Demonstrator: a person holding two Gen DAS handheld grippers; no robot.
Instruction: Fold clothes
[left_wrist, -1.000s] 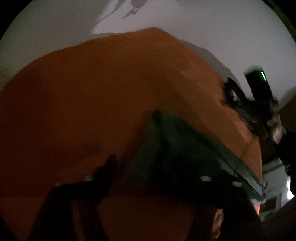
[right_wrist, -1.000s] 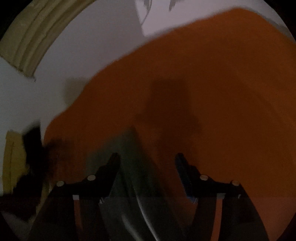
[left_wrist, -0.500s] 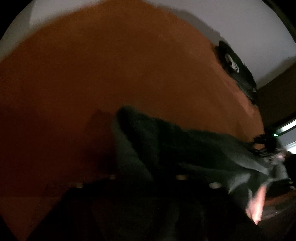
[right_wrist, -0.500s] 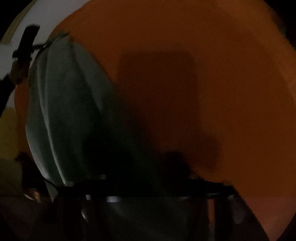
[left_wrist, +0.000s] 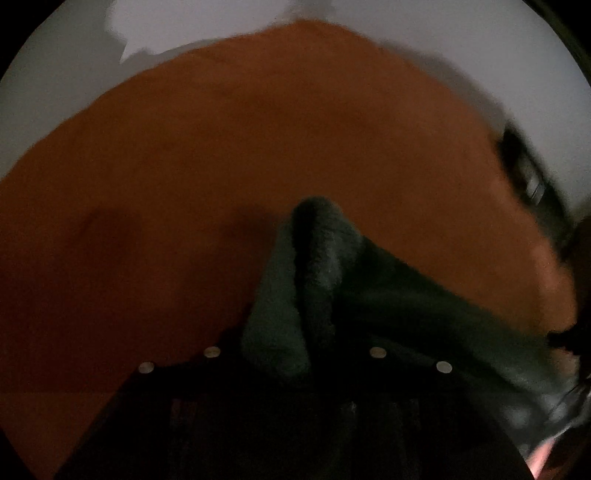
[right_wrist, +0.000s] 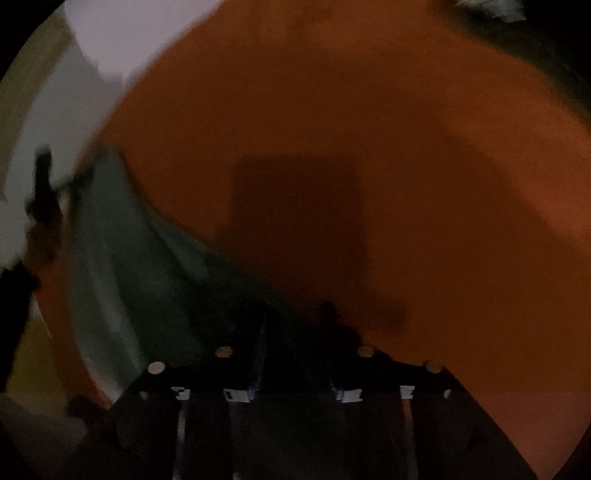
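A dark green garment (left_wrist: 317, 280) is bunched between the jaws of my left gripper (left_wrist: 295, 332) and stretches off to the lower right over an orange cloth surface (left_wrist: 221, 166). In the right wrist view the same garment (right_wrist: 147, 280) runs from the jaws up to the left. My right gripper (right_wrist: 295, 325) is shut on its edge. The scene is dim and blurred, and the fingertips of both grippers are mostly hidden by fabric.
The orange surface (right_wrist: 369, 129) fills most of both views, with a pale floor (left_wrist: 480, 44) beyond its far edge. A dark object (left_wrist: 528, 177) lies at the surface's right edge. A black shape (right_wrist: 44, 199) shows at the left.
Both grippers have swung with the garment. The left view has pulled back so the surface's far edge shows again. The right view now sees less of the garment.
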